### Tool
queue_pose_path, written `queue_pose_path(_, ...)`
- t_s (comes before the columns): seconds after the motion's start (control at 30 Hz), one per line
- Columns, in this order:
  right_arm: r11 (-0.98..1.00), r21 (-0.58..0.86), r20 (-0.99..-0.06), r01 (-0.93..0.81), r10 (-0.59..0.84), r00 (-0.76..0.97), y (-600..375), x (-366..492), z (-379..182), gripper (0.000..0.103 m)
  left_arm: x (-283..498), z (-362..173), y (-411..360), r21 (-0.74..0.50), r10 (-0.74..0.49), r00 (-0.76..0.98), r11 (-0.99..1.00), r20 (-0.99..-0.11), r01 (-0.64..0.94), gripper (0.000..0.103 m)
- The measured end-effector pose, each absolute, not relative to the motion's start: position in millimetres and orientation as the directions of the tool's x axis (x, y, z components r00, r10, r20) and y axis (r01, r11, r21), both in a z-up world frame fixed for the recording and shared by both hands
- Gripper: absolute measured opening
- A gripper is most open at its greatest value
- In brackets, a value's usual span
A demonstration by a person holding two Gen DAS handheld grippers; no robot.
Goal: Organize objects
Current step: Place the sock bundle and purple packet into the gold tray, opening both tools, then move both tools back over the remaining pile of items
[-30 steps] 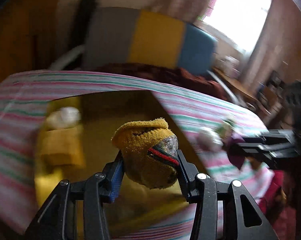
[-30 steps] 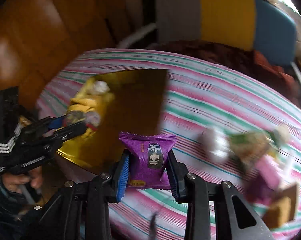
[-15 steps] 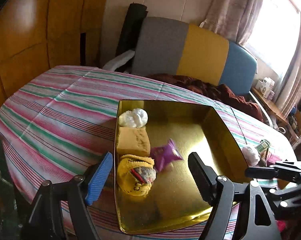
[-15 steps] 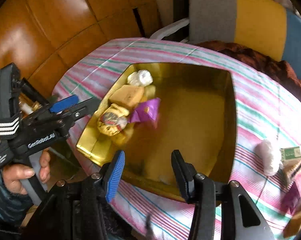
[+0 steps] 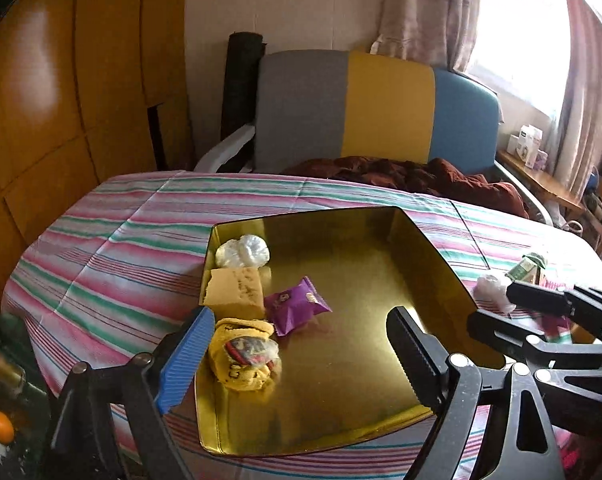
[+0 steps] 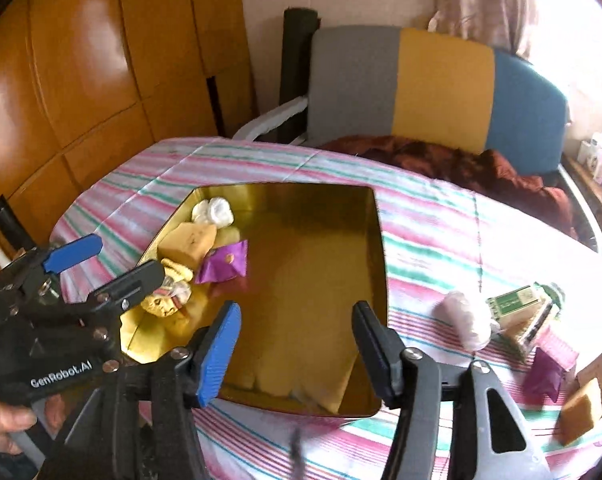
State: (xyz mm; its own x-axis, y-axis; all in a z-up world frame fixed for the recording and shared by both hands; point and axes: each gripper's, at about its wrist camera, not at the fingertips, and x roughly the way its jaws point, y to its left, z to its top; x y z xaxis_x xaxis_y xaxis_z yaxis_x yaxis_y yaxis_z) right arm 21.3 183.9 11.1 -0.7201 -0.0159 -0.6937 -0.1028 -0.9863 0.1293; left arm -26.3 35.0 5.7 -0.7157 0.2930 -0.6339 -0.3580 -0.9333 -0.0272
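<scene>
While both sets of tongs hang over the near edge of the gold tin (image 5: 433,276), neither has anything in it: the left tongs (image 5: 301,354) are spreading wide and the right tongs (image 6: 297,346) are opening too, with only the tin's bare floor showing between the pads. Inside the tin everything sits along its left wall. Nearest is the yellow sock ball (image 5: 243,360), then the tan sponge block (image 5: 235,292) with the purple snack packet (image 5: 297,308) just beside it, and a white crumpled wad (image 5: 245,251) in the far corner. Rest of the tin is bare gold. Off to the right on the striped tabletop (image 5: 113,264) there's a loose pile: another white wad (image 6: 467,326), a green-and-white carton (image 6: 515,304), a second purple packet (image 6: 543,376) and another sponge block (image 6: 583,410). Behind it all, a grey, yellow and blue chair (image 5: 381,108).
</scene>
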Motion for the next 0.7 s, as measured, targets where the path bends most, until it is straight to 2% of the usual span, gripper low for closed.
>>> queue_pose_path(0.37, -0.977, 0.129, -0.677, -0.172, 0.040, -0.735, 205, 31, 13, 0.062, -10, 18, 48, 0.086, 0.238, -0.778, -0.933, -0.582, -0.350, 0.088)
queue_pose_path(0.7, -0.962, 0.146, -0.674, -0.229, 0.072, -0.735, 228, 40, 11, 0.062, -1, 22, 60, 0.126, 0.247, -0.785, -0.916, -0.568, -0.380, 0.088)
